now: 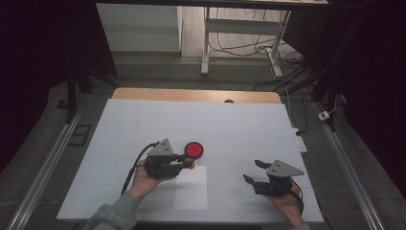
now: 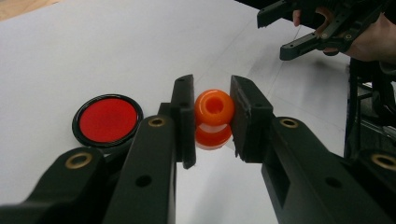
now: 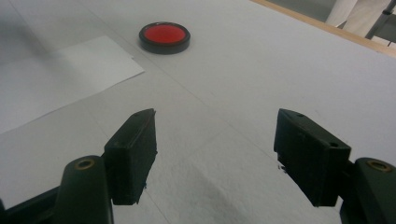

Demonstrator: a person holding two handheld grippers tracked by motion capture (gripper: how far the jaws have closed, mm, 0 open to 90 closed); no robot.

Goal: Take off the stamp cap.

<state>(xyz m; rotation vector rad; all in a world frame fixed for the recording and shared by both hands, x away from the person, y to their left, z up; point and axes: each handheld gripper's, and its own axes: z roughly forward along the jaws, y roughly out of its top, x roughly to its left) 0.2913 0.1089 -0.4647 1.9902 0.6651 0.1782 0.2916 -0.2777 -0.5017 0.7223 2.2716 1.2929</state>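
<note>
My left gripper is shut on a small orange piece made of two stacked ring-like lobes, held just above the white table. In the high view that left gripper sits left of centre with the orange piece at its tip. Close beside it lies a round red disc with a black rim, which lies left of the jaws in the left gripper view. My right gripper hovers at the table's right, jaws wide apart and nothing between them. The red disc lies far ahead of it.
A white sheet of paper lies on the white table cover near the front edge, just below the left gripper. The wooden table edge runs along the back. Beyond it stand a desk frame and cables on the floor.
</note>
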